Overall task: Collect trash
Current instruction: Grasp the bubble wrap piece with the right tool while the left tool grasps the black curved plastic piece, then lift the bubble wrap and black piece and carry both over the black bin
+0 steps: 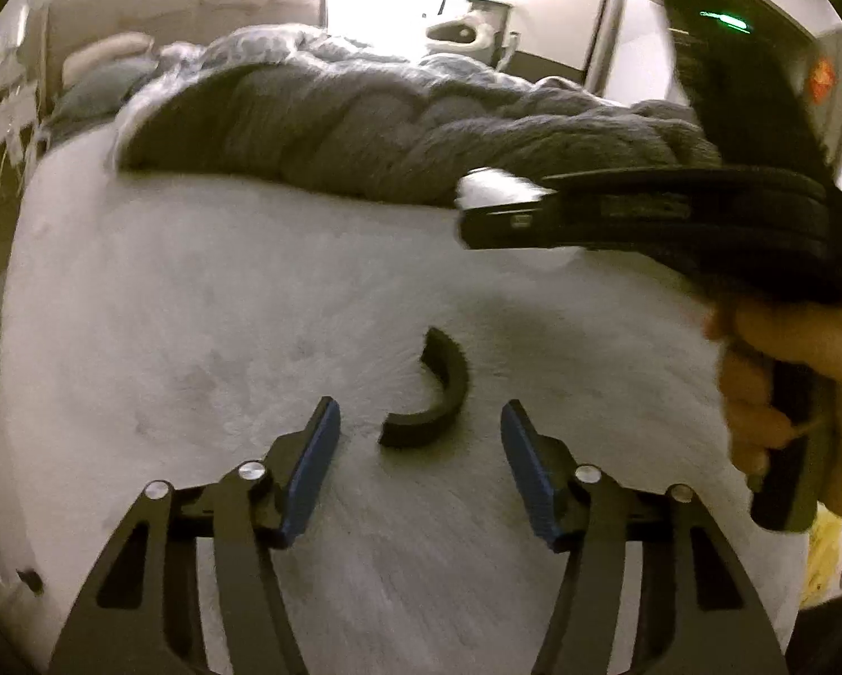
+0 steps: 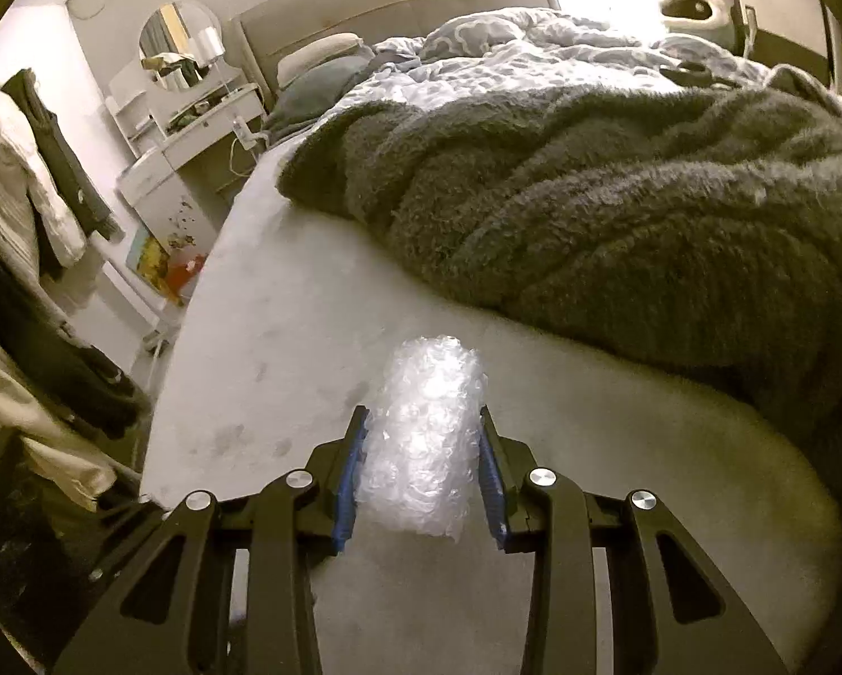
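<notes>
A black curved plastic piece [image 1: 429, 394], shaped like a half ring, lies on the white fleecy bed cover [image 1: 196, 309]. My left gripper [image 1: 420, 404] is open around it, one blue pad on each side, and neither pad touches it. My right gripper [image 2: 424, 410] is shut on a roll of clear bubble wrap [image 2: 421, 439], which is pinched between the blue pads and sticks out forward above the bed cover [image 2: 286, 337]. In the left wrist view a person's hand [image 1: 787, 394] holds the blurred black right tool at the right edge.
A rumpled grey fluffy blanket [image 2: 618, 197] lies across the bed behind both grippers, with a pale duvet [image 2: 505, 56] and pillows beyond. Left of the bed stand a white dresser [image 2: 196, 135] with a round mirror, and hanging clothes [image 2: 38, 197]. A yellow bag [image 1: 826, 557] shows low at the right.
</notes>
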